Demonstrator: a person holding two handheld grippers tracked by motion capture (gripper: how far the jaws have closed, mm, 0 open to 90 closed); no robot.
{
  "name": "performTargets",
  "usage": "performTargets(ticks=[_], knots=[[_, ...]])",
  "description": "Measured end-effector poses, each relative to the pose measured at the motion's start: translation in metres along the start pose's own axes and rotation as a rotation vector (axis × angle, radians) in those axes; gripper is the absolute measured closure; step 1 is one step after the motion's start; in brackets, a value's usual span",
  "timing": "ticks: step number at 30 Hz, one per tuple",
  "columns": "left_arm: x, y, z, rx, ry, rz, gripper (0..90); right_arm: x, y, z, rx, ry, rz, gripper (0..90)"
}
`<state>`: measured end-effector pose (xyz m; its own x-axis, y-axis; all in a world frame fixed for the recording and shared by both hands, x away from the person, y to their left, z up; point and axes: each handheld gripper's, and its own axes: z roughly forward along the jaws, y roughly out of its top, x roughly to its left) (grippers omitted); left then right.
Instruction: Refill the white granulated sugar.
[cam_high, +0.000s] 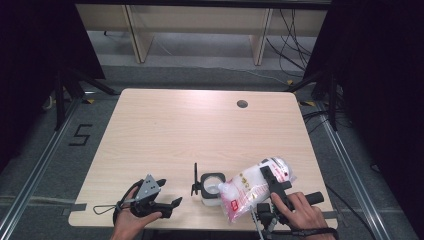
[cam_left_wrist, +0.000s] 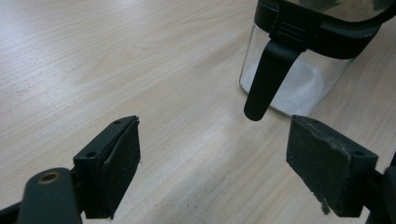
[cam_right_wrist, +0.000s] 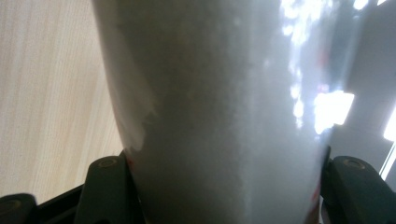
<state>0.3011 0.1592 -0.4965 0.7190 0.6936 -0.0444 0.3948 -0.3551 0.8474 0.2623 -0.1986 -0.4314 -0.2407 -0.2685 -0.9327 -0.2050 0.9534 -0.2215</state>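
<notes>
Powder is showing through my right gripper's (cam_high: 272, 186) clamped bag (cam_right_wrist: 219, 116) up close — I'm holding the left gripper (cam_left_wrist: 215, 163) wide beside the jar (cam_left_wrist: 303, 60).

One wooden table (cam_high: 165, 135) is standing in the high view, with one round cable hole (cam_high: 242, 104) sitting at about one o'clock on its top. One clear jar (cam_high: 211, 189) with a black hinged lid is resting near the six o'clock edge, and one plastic bag of white granules (cam_high: 250, 187) is lying just at its three o'clock side. Two grippers are working here: one left gripper (cam_high: 167, 192) at seven o'clock, one right gripper (cam_high: 274, 177) at five o'clock. Two hands are holding them.
</notes>
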Motion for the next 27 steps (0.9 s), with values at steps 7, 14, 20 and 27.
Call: performTargets(ticks=[7, 14, 20, 27], knots=[[-0.0007, 0.0001, 0.0003, 0.000, 0.003, -0.017, 17.0, -0.0016, 0.0003, -0.0012, 0.016, 0.017, 0.002, 40.9], [0.0000, 0.0007, 0.0006, -0.003, 0.005, -0.011, 17.0, -0.0013, -0.0034, 0.0004, -0.004, 0.000, 0.023, 40.9], [-0.0002, 0.0001, 0.0003, -0.005, 0.004, -0.015, 17.0, -0.0020, -0.0003, -0.0018, 0.018, 0.018, -0.003, 41.0], [0.0001, -0.0001, 0.0001, -0.004, 0.001, -0.005, 17.0, -0.0021, 0.0003, -0.0009, 0.014, 0.015, -0.021, 41.0]])
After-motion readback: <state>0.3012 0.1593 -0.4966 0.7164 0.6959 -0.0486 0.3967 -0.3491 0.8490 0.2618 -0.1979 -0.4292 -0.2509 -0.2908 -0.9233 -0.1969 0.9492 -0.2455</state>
